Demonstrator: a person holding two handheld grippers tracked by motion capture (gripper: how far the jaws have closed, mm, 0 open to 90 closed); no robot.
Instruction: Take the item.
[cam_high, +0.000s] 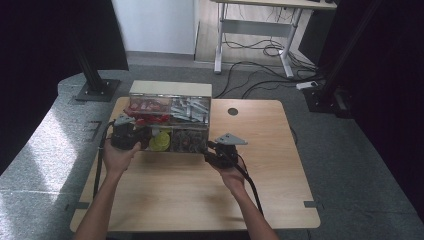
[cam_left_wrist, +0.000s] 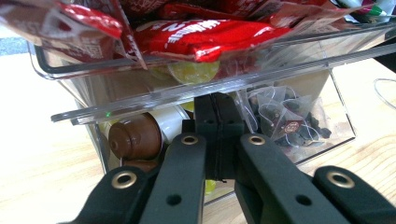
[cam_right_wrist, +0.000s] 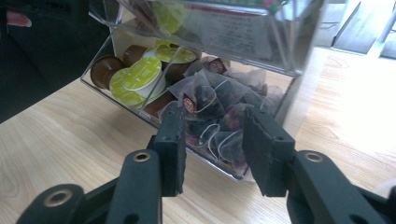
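At the high view's centre, the clear plastic organizer (cam_high: 170, 122) looks stiff, slick and loaded; the clenched left tool (cam_left_wrist: 218, 135) presses its front while the released right tool (cam_right_wrist: 212, 149) nears the lower wall, the best hold.

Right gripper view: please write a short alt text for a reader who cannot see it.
Two open black jaws of the right gripper point at the lower drawer of a clear plastic organizer on a wooden table. The drawer holds mesh tea bags just ahead of the jaws, with brown coffee capsules with yellow-green lids beside them.
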